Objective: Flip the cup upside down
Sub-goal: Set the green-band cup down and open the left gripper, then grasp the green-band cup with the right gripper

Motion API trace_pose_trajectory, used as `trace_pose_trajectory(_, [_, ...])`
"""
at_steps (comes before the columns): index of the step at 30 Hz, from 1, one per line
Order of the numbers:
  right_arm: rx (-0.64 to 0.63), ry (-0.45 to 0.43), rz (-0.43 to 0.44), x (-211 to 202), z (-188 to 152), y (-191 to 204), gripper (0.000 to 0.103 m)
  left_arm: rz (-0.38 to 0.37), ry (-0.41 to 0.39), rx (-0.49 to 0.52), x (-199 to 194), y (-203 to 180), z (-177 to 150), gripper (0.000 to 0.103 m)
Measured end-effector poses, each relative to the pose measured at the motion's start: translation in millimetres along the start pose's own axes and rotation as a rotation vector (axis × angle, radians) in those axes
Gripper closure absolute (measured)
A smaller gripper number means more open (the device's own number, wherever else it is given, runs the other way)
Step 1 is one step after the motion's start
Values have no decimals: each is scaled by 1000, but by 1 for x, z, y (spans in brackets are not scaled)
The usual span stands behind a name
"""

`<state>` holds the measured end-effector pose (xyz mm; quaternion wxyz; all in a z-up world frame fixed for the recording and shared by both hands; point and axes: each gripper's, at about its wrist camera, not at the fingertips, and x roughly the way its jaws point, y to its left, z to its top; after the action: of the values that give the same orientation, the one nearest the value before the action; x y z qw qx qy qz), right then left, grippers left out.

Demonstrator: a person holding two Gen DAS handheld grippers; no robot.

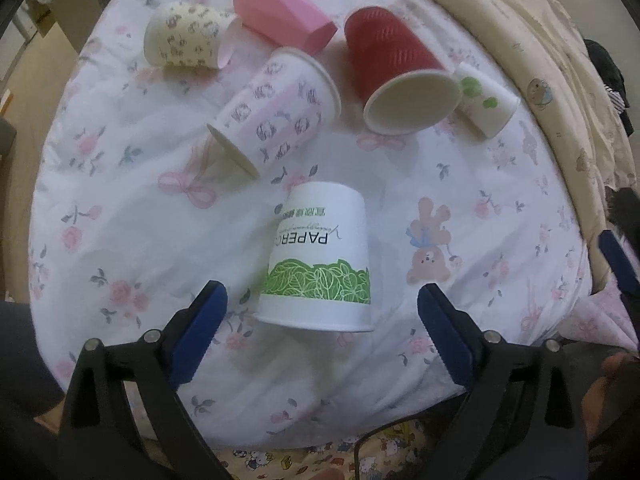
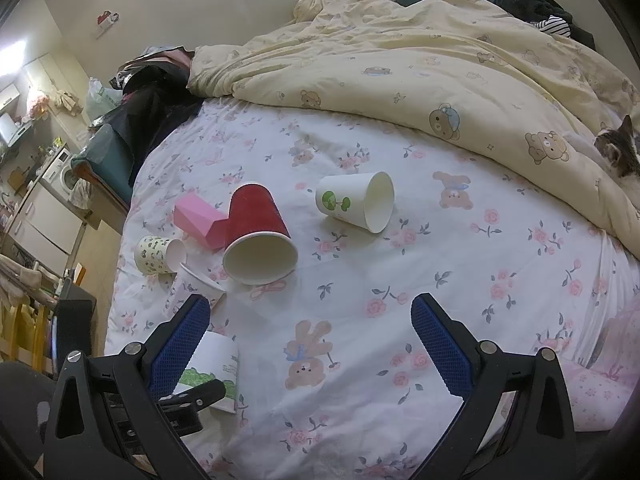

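On a floral bedsheet (image 1: 120, 220) strewn with toppled cups, my left gripper (image 1: 320, 312) hovers low, jaws spread wide and empty around the upside-down green-leaf paper cup (image 1: 320, 264), while my right gripper (image 2: 310, 320) hangs alongside, likewise apart and empty.

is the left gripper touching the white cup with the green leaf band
Apart. The left wrist view shows the left gripper open, with bedsheet visible between each blue finger and the white cup.
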<state>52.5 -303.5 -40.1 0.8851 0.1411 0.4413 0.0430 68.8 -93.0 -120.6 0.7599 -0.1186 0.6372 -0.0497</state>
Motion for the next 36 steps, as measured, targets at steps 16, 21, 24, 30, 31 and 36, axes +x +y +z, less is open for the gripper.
trace_pose_trajectory(16, [-11,11,5,-1,-1,5,0,79,-154,106,-82,30,14,8])
trace_pose_trajectory(21, [-10,18,2,2,-1,5,0,117,-161,76,-90,63,19,8])
trace_pose_trajectory(24, [-14,27,-2,4,-2,5,0,137,-164,50,-87,78,19,8])
trace_pose_trajectory(30, [3,62,19,13,-4,1,0,181,-156,-7,-71,101,17,9])
trace_pose_trajectory(31, [9,69,23,14,-5,0,0,184,-160,-12,-69,104,16,9])
trace_pose_trajectory(36, [62,205,125,36,-7,-1,1,178,-168,-41,-72,111,17,9])
